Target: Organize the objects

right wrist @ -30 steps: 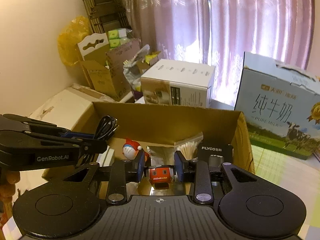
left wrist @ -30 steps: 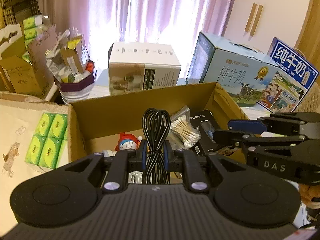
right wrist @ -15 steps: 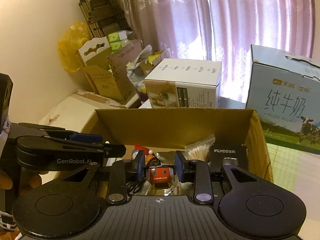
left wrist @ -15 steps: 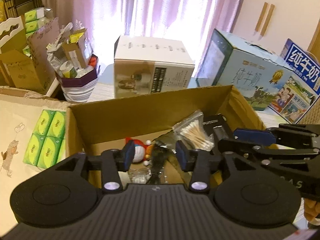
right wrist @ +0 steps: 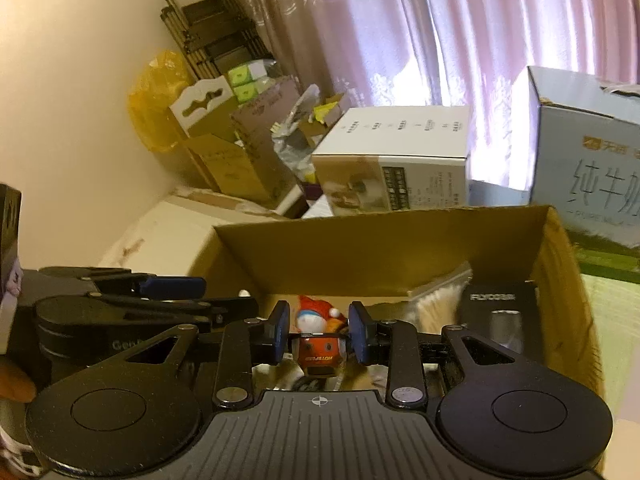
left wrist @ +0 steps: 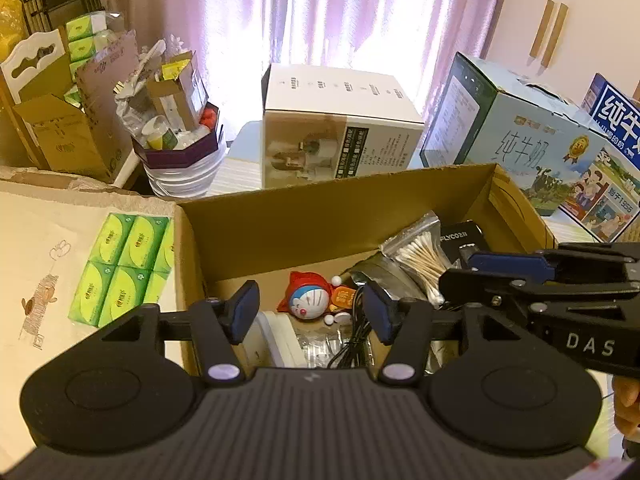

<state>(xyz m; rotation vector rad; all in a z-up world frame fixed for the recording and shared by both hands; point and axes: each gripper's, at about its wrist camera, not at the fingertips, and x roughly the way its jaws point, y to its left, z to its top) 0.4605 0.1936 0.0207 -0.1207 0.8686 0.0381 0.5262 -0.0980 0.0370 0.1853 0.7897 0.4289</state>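
Currently: small orange toy car (right wrist: 318,354), rigid, light, glossy; right tool (right wrist: 319,334) grips its sides over the cardboard box (right wrist: 380,240). Left tool (left wrist: 308,312) empty, its jaws just opened, black cable (left wrist: 354,336) below.

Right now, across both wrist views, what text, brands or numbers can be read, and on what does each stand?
"DAS": side of the black right gripper.
"FLYCO": black box in the brown cardboard box.
"HOTSPEED", seen upside down: small orange toy car between the right gripper's fingers.
"纯牛奶": pale blue milk carton.
"纯牛": dark blue milk carton.
"Gen", cut off: black left gripper.
White box's print: too small.
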